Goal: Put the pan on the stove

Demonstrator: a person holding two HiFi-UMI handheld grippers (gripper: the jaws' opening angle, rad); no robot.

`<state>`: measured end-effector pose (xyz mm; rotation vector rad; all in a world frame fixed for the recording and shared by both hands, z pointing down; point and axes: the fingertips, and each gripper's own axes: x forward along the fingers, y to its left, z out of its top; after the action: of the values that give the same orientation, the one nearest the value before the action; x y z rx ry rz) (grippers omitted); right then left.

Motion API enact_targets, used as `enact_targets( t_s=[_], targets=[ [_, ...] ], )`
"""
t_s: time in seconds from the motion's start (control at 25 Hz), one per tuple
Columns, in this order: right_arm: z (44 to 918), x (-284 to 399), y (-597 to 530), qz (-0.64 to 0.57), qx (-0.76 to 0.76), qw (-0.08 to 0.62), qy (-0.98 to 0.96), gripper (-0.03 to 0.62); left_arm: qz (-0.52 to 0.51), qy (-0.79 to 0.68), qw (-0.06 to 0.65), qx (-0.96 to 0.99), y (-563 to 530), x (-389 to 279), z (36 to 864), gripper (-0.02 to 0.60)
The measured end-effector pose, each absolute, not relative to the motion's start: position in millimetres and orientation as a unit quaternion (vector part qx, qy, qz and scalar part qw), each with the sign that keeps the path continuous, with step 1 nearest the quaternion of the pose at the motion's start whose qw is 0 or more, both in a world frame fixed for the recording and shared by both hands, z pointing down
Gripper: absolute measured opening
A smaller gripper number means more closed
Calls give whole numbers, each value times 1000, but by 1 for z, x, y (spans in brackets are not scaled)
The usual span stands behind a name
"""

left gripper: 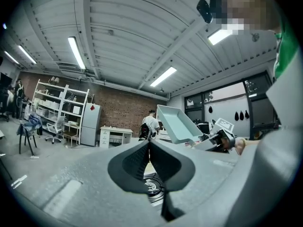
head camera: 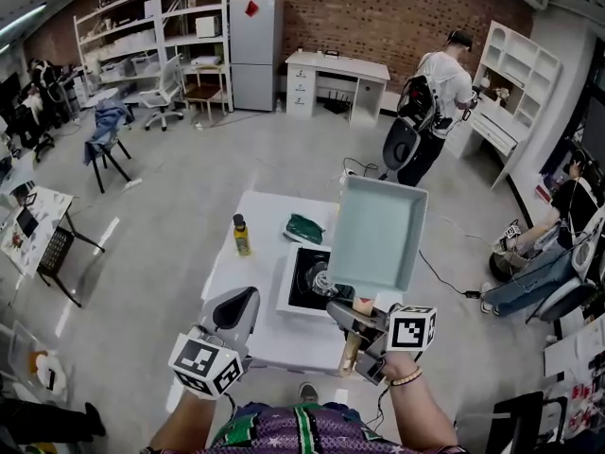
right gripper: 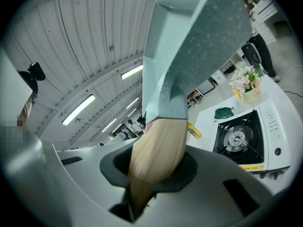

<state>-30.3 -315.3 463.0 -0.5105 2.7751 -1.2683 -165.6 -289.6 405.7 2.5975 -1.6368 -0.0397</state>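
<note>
A square pale-teal pan (head camera: 378, 230) hangs tilted in the air above the table's right side, its wooden handle (head camera: 352, 350) pointing toward me. My right gripper (head camera: 352, 322) is shut on that handle; in the right gripper view the handle (right gripper: 156, 157) fills the jaws and the pan (right gripper: 196, 41) rises above them. The black-topped white stove (head camera: 304, 280) sits on the white table (head camera: 248, 291), partly under the pan, with its burner (right gripper: 235, 137) bare. My left gripper (head camera: 236, 310) hovers at the table's near left edge, shut and holding nothing (left gripper: 147, 161).
A yellow bottle (head camera: 242, 236) and a green cloth (head camera: 304, 227) lie on the table behind the stove. A vase of flowers (right gripper: 246, 83) shows past the stove in the right gripper view. A person (head camera: 437, 93) stands by shelves far behind; chairs and desks ring the room.
</note>
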Motion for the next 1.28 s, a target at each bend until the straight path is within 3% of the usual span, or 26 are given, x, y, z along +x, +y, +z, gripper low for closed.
enact_targets(
  t_s=[1.28],
  targets=[
    [570,-35,-366,-523,-90,5,847,69,4,-579,51,814,-314,-128,432,17]
  ],
)
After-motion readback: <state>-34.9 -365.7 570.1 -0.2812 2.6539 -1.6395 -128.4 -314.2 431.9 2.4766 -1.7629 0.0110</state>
